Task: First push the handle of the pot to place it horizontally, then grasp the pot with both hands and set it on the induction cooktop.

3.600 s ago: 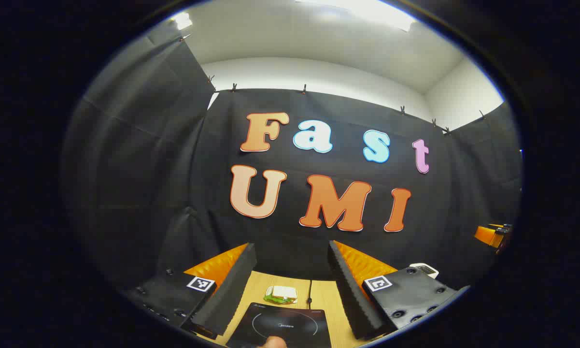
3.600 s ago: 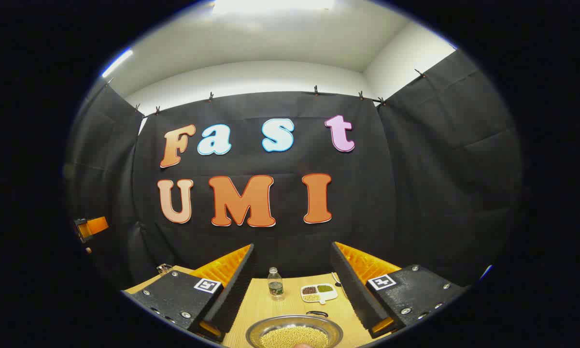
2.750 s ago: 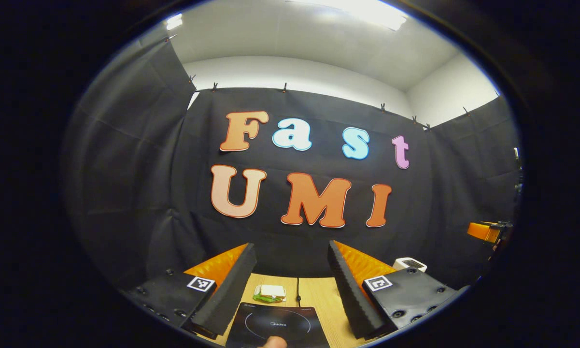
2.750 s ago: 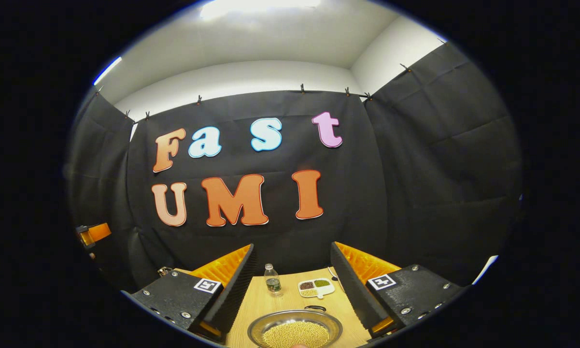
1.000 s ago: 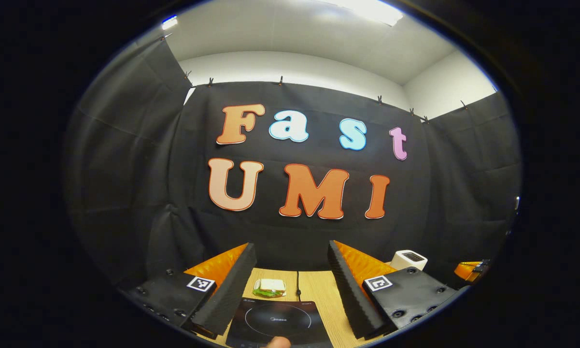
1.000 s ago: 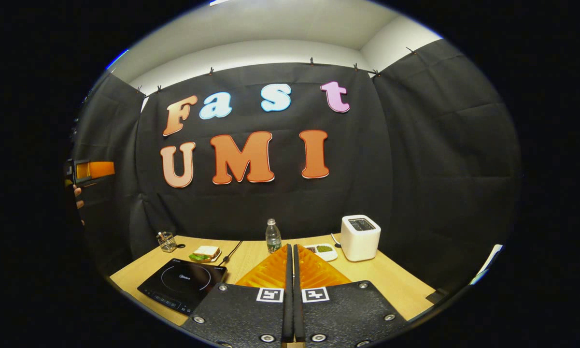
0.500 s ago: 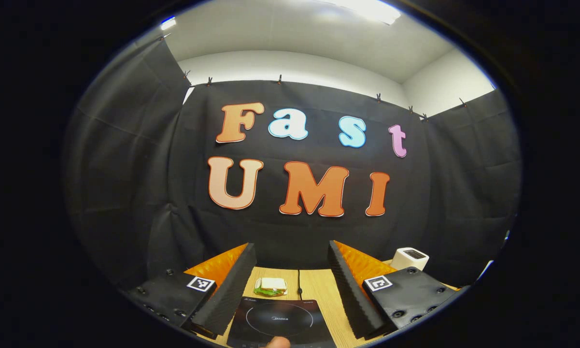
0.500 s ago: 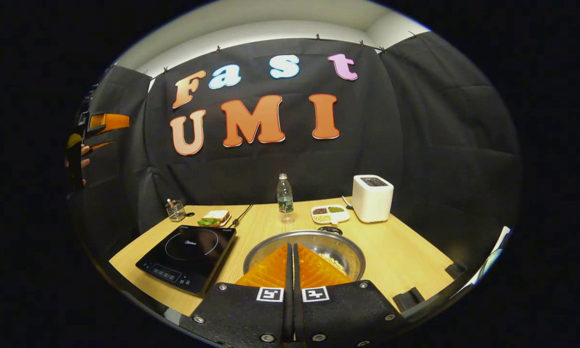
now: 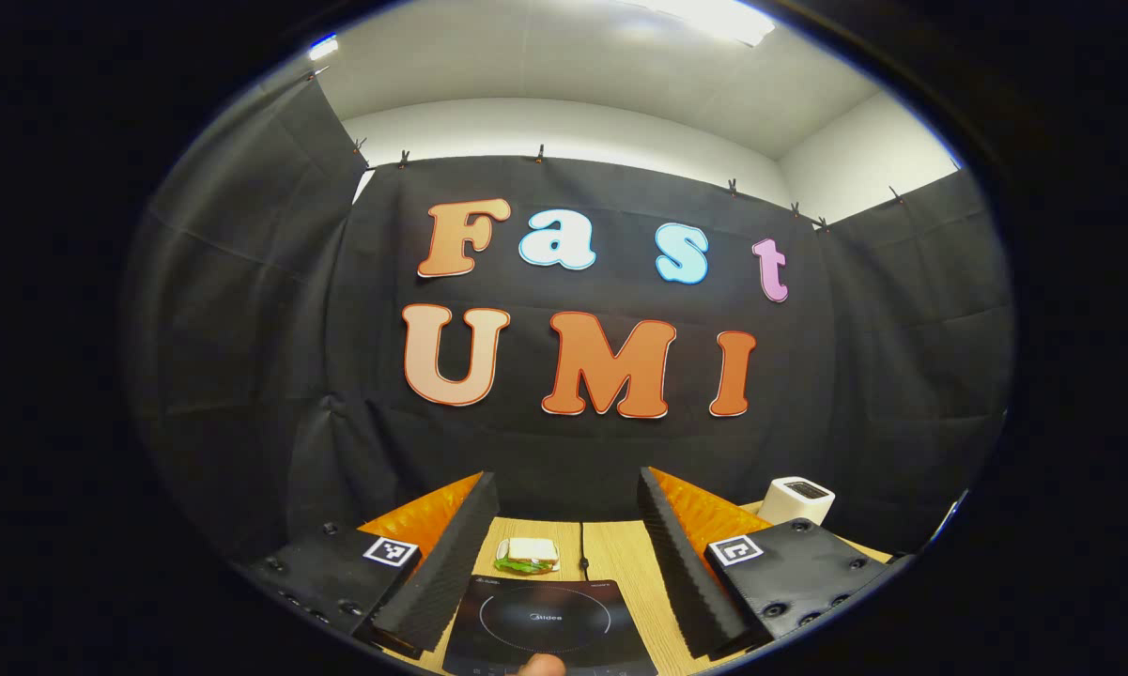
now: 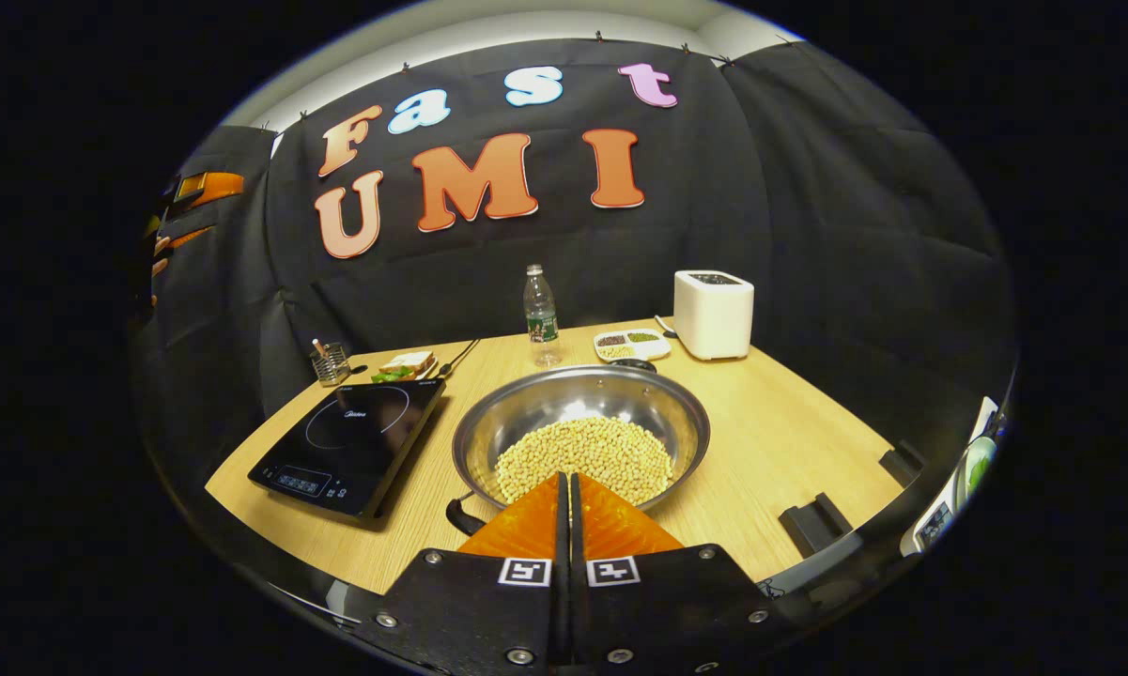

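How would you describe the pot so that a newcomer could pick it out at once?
On the wooden table, look just right of the black cooktop. The pot is the wide, shallow steel pan, by far the largest vessel there, and the one heaped with pale beans.

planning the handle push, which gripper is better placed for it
Likely the right gripper: its shut fingers sit just over the pot beside the near handle. The left gripper is open above the induction cooktop.
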A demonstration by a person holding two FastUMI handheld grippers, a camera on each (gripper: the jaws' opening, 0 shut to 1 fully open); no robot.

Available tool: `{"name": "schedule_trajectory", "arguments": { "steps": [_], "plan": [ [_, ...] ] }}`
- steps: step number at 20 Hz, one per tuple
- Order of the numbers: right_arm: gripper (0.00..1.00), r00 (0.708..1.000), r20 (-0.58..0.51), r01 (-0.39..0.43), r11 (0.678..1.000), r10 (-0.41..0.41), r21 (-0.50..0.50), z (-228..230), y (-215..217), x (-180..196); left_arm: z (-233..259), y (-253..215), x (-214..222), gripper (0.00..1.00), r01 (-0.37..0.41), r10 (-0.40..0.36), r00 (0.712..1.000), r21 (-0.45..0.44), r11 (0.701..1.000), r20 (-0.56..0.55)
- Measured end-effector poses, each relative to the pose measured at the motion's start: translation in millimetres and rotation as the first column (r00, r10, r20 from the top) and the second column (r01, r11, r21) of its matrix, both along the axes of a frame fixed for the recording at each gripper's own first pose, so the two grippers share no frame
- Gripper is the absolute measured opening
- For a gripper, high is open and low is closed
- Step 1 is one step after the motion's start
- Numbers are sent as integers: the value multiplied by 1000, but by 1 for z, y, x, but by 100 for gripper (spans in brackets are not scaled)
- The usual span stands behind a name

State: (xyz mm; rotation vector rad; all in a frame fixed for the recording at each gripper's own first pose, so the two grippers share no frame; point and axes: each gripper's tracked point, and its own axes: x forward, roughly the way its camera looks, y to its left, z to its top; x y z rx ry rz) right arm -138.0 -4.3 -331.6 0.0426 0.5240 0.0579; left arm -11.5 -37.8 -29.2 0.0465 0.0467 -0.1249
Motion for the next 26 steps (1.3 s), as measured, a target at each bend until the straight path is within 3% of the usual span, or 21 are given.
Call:
{"name": "schedule_trajectory", "arguments": {
  "steps": [12,21,26],
  "plan": [
    [0,993,-115,-3,1000,4,11,-53,9,-33,-11,-11,-8,98,27,-27,999,14,1000,-23],
    [0,983,-182,-34,999,33,0,-84,21,-26,-4,1,-18,97,20,-20,1000,31,999,-3],
    [0,975,-211,-71,997,74,19,-87,53,-6,-1,12,-16,97,-5,5,1000,37,999,4]
  ]
}}
